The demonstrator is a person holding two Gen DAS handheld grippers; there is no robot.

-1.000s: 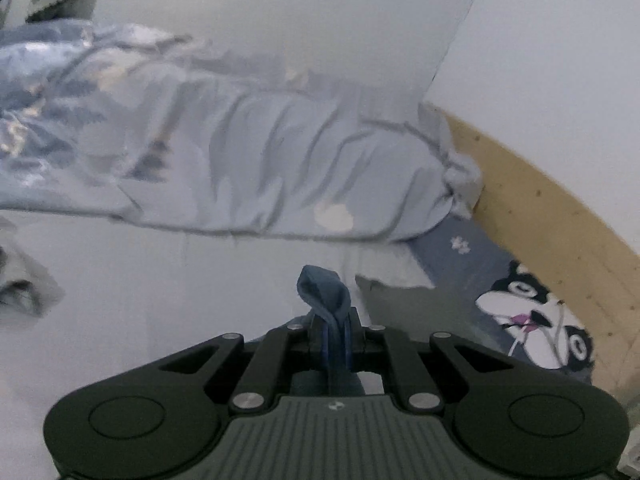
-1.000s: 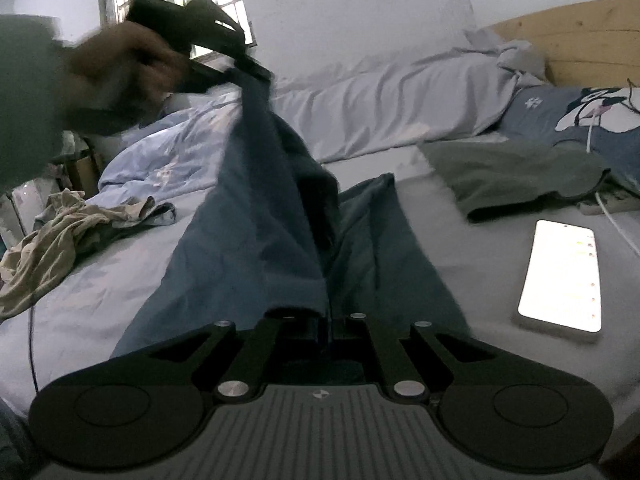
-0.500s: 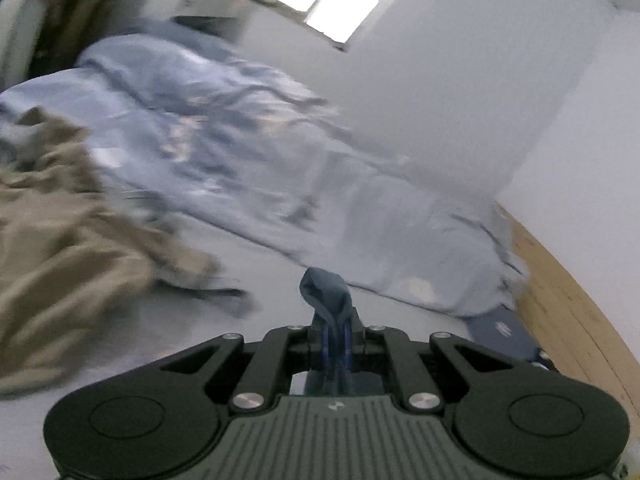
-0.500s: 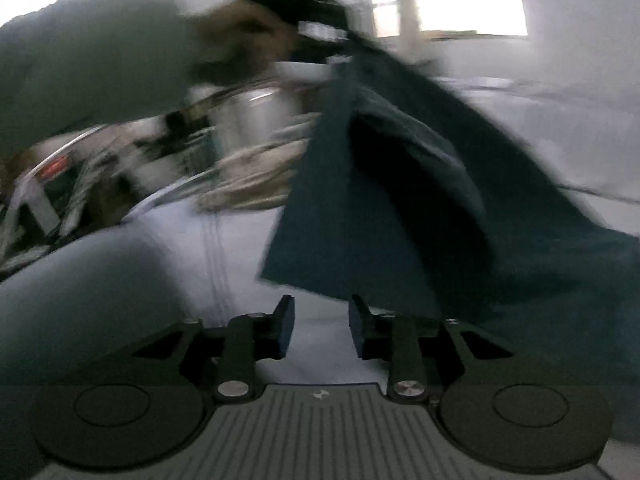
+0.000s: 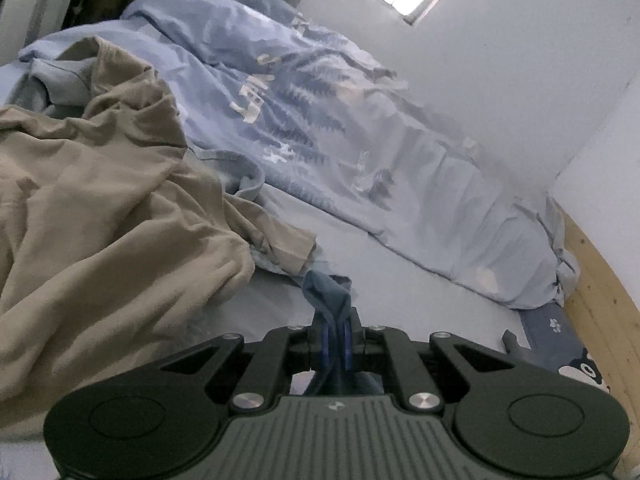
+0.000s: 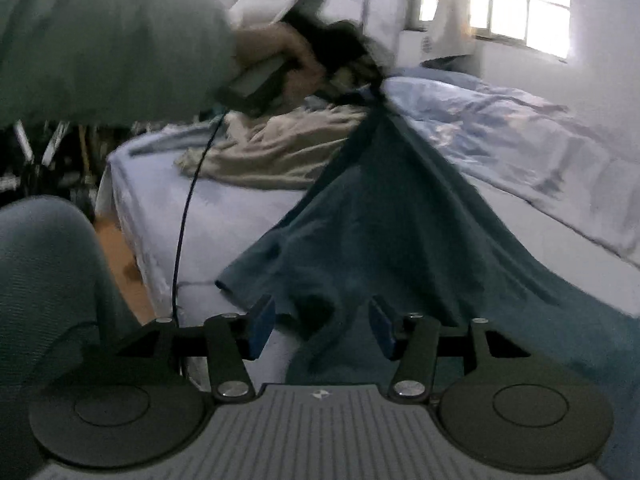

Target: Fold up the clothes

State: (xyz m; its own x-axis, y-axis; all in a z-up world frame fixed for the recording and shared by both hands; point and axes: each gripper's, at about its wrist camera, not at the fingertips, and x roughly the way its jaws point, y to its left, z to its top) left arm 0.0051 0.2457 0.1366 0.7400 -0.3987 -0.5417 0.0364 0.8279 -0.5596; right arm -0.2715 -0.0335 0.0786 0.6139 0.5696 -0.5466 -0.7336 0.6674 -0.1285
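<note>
A soft, matt dark blue cloth garment (image 5: 327, 292) is pinched in the matt black plastic left gripper (image 5: 335, 344). Ahead-left of it, creased matt beige fabric (image 5: 100, 200) is seen; far right, pale bare-grained wood (image 5: 600, 300). Bright metal screws (image 6: 235, 389) are set in the right gripper (image 6: 322, 328).

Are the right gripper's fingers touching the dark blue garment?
Apart. The right wrist view shows the right gripper opening, its fingers clear of the dark blue garment lying beyond them.
</note>
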